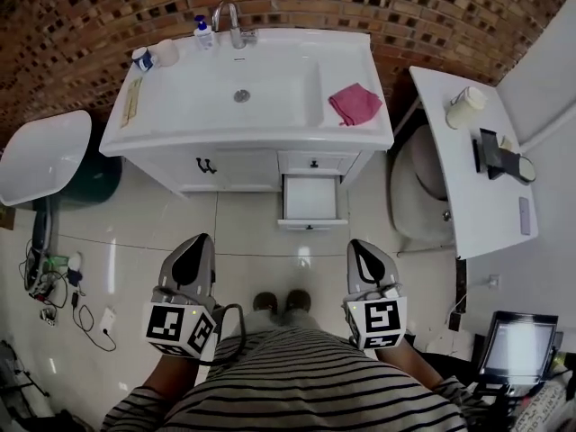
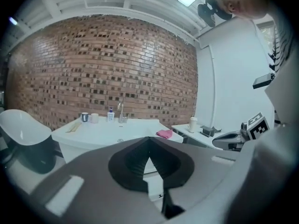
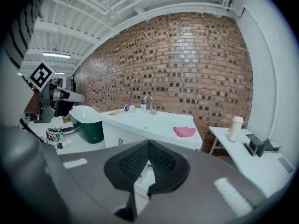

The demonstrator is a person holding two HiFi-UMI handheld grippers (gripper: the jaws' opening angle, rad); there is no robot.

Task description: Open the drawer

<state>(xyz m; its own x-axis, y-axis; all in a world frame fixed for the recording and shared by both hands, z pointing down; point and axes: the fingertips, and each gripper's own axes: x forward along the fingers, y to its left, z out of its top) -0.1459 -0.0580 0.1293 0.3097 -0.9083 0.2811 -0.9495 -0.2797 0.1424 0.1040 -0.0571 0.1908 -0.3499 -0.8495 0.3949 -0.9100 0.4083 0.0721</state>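
The white vanity [image 1: 184, 171] stands against the brick wall. Its lower right drawer [image 1: 310, 198] is pulled out, empty and white inside, with a shut small drawer [image 1: 313, 162] above it. Both grippers hang well back from it, close to the person's striped shirt. My left gripper [image 1: 200, 239] is shut and holds nothing; my right gripper [image 1: 360, 244] is likewise shut and empty. In the left gripper view the jaws [image 2: 148, 139] meet at their tips, and the drawer [image 2: 154, 188] shows through the gap below them. The right gripper view shows the same closed tips [image 3: 148, 141] over the drawer [image 3: 145, 177].
A pink cloth [image 1: 355, 103], a faucet [image 1: 231, 21], a soap bottle [image 1: 203, 32] and cups [image 1: 153, 57] sit on the sink top. A white table [image 1: 468, 183] with a cup [image 1: 465, 106] stands right. A white tub [image 1: 43, 156], a green bin [image 1: 90, 180] and cables [image 1: 45, 282] lie left.
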